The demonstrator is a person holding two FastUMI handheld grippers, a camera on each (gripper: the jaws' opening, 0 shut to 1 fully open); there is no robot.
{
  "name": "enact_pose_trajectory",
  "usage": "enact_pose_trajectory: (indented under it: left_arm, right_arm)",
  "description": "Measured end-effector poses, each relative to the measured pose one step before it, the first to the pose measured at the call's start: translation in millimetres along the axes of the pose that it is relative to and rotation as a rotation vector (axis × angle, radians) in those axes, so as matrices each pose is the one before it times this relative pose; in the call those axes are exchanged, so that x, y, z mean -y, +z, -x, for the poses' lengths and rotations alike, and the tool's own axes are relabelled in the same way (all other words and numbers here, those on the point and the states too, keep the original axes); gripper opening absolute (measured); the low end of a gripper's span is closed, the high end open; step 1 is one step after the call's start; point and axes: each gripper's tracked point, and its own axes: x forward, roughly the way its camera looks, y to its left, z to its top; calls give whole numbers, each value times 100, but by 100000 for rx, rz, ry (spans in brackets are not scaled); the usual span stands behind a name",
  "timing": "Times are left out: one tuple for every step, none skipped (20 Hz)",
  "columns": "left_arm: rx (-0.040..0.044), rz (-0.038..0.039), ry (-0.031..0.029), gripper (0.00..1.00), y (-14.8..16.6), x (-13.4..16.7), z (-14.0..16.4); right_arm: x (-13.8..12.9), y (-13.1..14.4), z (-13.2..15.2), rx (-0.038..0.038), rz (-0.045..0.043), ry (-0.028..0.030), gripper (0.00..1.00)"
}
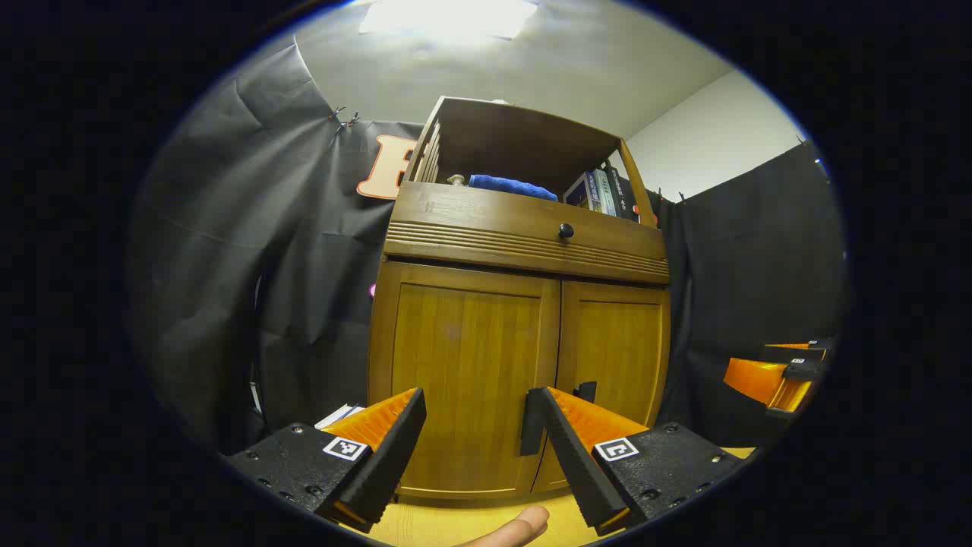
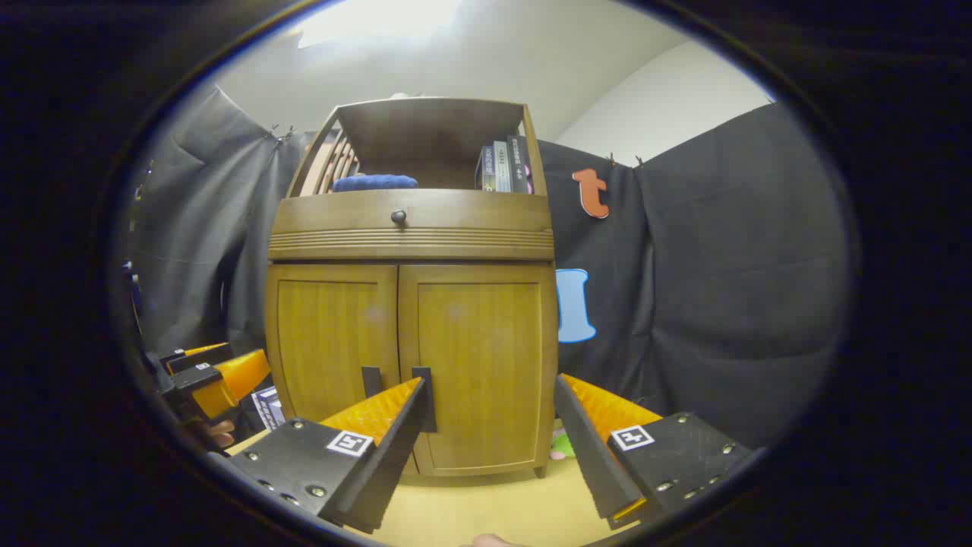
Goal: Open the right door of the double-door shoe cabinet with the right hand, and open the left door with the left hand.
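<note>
A wooden shoe cabinet (image 2: 410, 304) stands upright on a pale wooden table (image 2: 493, 509), against black cloth. Both of its doors are closed. The left door (image 2: 330, 346) and the right door (image 2: 478, 365) meet at the middle, each with a dark vertical handle near the seam: the left handle (image 2: 370, 381), the right handle (image 2: 425, 399).

Above the doors is a closed drawer (image 2: 410, 216) with a round dark knob (image 2: 398, 216). Above that is an open shelf (image 2: 425, 140). On the shelf lie a folded blue cloth (image 2: 374, 182) toward the left and a few upright books (image 2: 505, 167) at the right end.

In the left gripper view, the left gripper (image 1: 474, 433) has its jaws wide apart in front of the left door, holding nothing. In the right gripper view, the right gripper (image 2: 490, 414) has its jaws wide apart before the right door, holding nothing. A fingertip (image 1: 520, 526) shows at the bottom of the left gripper view.
</note>
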Motion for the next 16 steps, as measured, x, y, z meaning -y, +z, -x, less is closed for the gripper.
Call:
enact_pose_trajectory:
  left_arm:
    - [-24,34,-435,88,0,99,57]
    - [406,14,-539,88,93,117,62]
    - [-92,-186,-388,88,50,125,1]
    - [-207,-153,-256,88,-192,31,80]
    - [-206,2,-92,88,41,-44,26]
    - [-189,-106,27,88,-72,34,-28]
    - [-78,-122,248,88,18,-104,-109]
    - [-73,-206,400,88,-12,-175,59]
    - [87,-246,300,88,97,-151,-40]
    - [108,-183,244,88,8,-112,46]
    - [133,-135,237,88,73,-120,-54]
    - [217,-61,226,88,-1,-53,21]
    - [75,-222,225,88,11,-119,-20]
    - [-94,-487,49,88,-6,-57,-80]
    - [-138,-390,190,88,26,-171,-41]
    - [-113,-183,680,88,-56,-298,-37]
  right_arm:
    - [89,142,-116,59,159,43,97]
    - [-86,129,-51,66,220,178,96]
    - [-16,-12,-105,-115,180,-80,95]
    - [-94,5,-146,-178,65,189,95]
    - [-181,11,-118,-96,-147,563,94]
    - [-241,76,-132,-16,-256,647,97]
    - [-259,48,-188,27,-120,783,100]
    - [-138,22,-249,-9,53,247,94]
    - [4,-105,-361,-250,175,3,94]
    - [-124,2,-265,-187,137,145,94]
    - [-106,-120,-298,-268,127,138,94]
    - [-193,-64,-375,-335,122,306,98]
    - [-363,-97,-412,-115,220,1207,98]
    - [-434,33,-546,280,358,1367,98]
    - [-121,-46,-687,43,337,436,98]
    - [-145,-135,-666,-261,96,612,94]
